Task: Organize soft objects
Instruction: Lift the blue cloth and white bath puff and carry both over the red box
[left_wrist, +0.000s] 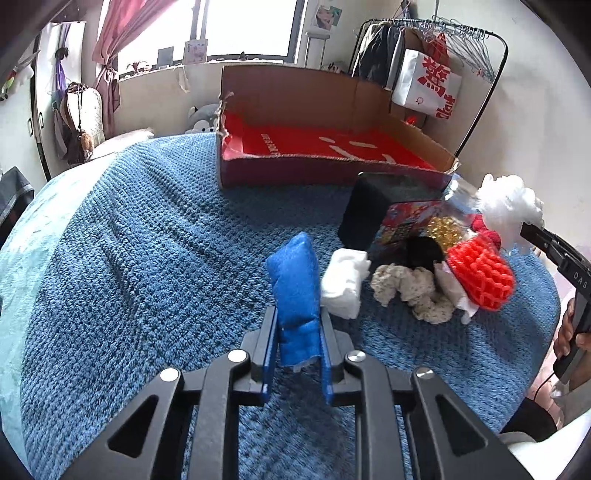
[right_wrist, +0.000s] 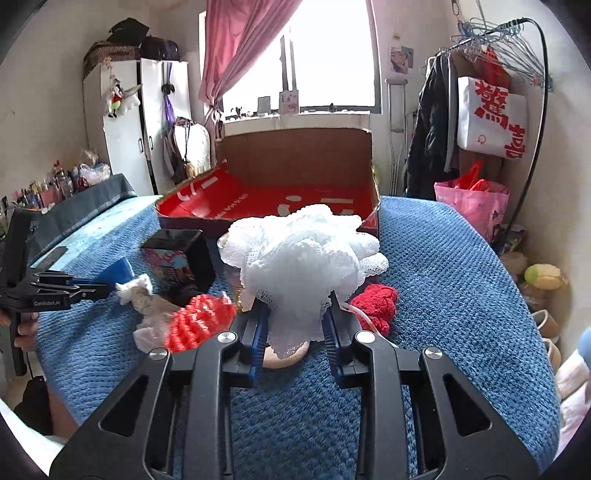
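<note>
Left gripper (left_wrist: 298, 325) is clamped on a blue pouch (left_wrist: 295, 284): the pouch stands upright between the 2 fingers, its lower end pinched by the blue pads, its upper half sticking up past the fingertips (left_wrist: 271, 314) and leaning slightly left, off the blue knit blanket (left_wrist: 147, 240). Just right of it on the blanket lies a white folded cloth (left_wrist: 343, 284), touching or nearly touching the pouch, then a cream crochet piece (left_wrist: 410, 288), then a red mesh item (left_wrist: 480, 273) partly over a white scrap. Behind these sit a black box (left_wrist: 373, 206), a colourful printed box (left_wrist: 402, 221) leaning on it, gold beads (left_wrist: 443, 229) and a small black lump (left_wrist: 424, 251). Farther back, an open cardboard box with red lining (left_wrist: 321, 144) rests on the bed. At far right, the right gripper (right_wrist: 295, 317) is closed on a white mesh puff (right_wrist: 303, 254): the puff's narrow base is squeezed between the 2 fingers, the bulk billowing above and ahead of the fingertips, held above the blanket. In the right wrist view a red knit piece (right_wrist: 376, 302) lies just right of the fingers on the blanket, and a tan round object sits below the puff, partly hidden. A hand (left_wrist: 569, 336) grips the right gripper's handle.
</note>
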